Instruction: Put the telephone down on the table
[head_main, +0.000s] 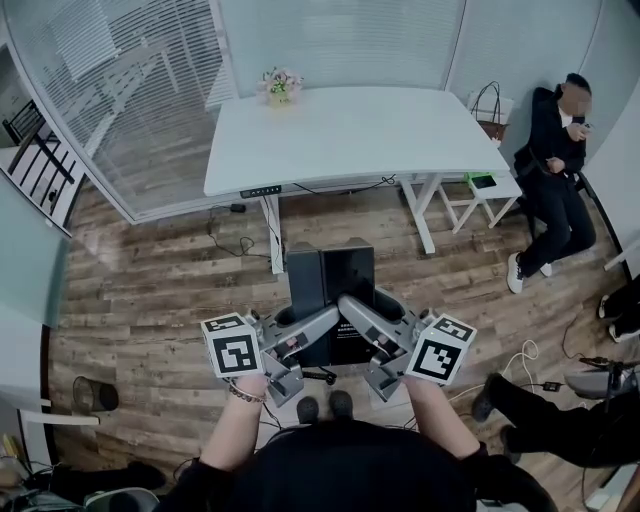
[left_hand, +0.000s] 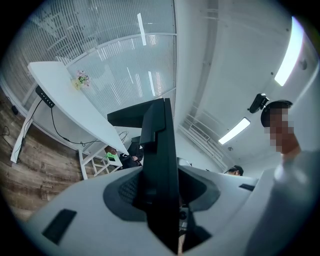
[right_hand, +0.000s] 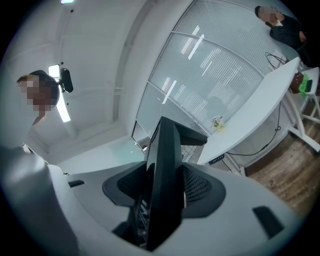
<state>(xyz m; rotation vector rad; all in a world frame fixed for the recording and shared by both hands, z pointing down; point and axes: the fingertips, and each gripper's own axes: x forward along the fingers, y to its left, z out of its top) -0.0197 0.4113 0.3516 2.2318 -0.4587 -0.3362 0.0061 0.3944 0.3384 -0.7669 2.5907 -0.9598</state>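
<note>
Left gripper (head_main: 312, 325) and right gripper (head_main: 362, 322) each clamp an edge of the black telephone (head_main: 330, 275), held above the floor well short of the white table (head_main: 340, 140); advise even grips, level approach, gentle lowering.

The telephone (head_main: 331, 278) is black and boxy. It is up in the air, pinched on its 2 sides, not yet on the white table (head_main: 350, 140) ahead.

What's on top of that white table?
Only a small flower pot, near the far edge of the white table. The black telephone is not there yet. Nothing hides the tabletop from view.
</note>
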